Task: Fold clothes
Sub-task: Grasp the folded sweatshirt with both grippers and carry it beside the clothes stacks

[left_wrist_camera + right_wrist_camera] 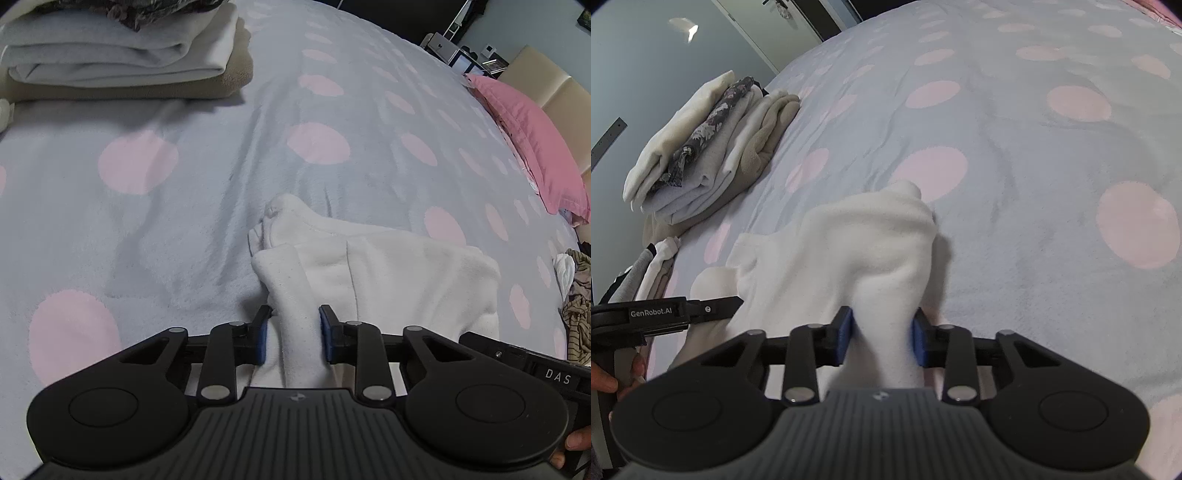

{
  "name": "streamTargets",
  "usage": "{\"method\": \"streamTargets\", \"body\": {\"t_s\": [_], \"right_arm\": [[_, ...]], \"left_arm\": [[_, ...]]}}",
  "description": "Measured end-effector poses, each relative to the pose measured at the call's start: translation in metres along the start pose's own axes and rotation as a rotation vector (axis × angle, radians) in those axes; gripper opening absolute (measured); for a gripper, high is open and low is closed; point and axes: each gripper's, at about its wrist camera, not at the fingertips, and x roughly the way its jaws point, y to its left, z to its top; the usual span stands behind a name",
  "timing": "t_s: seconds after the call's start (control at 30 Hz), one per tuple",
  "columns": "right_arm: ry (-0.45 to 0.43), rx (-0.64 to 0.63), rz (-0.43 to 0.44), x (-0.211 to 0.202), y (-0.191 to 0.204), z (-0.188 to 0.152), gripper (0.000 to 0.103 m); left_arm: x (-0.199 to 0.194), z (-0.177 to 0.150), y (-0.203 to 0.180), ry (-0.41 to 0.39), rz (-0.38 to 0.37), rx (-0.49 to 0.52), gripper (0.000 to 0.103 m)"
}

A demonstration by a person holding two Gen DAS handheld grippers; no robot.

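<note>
A white fleece garment [373,266] lies bunched on the grey bedspread with pink dots [184,177]. My left gripper [293,326] is shut on a thick fold at its left edge. In the right wrist view the same white garment [849,243] rises in a ridge from my right gripper [882,328], which is shut on its right part. The left gripper's body [665,314] shows at the left edge of that view, beside the garment. The cloth under both grippers is hidden.
A stack of folded clothes [122,55] sits at the far left of the bed; it also shows in the right wrist view [709,147]. A pink pillow [528,136] lies at the right. Unfolded clothes [576,295] lie at the right edge.
</note>
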Motion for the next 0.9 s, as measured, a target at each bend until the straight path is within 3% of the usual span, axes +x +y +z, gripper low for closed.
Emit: {"method": "streamTargets", "body": {"t_s": [0.53, 0.9], "right_arm": [[-0.112, -0.04, 0.033, -0.053, 0.028, -0.001, 0.026], [-0.187, -0.188, 0.085, -0.081, 0.093, 0.007, 0.025]], "left_arm": [[-0.055, -0.009, -0.012, -0.16, -0.037, 0.038, 0.02], [-0.128, -0.011, 0.006, -0.314, -0.025, 0.003, 0.02]]}}
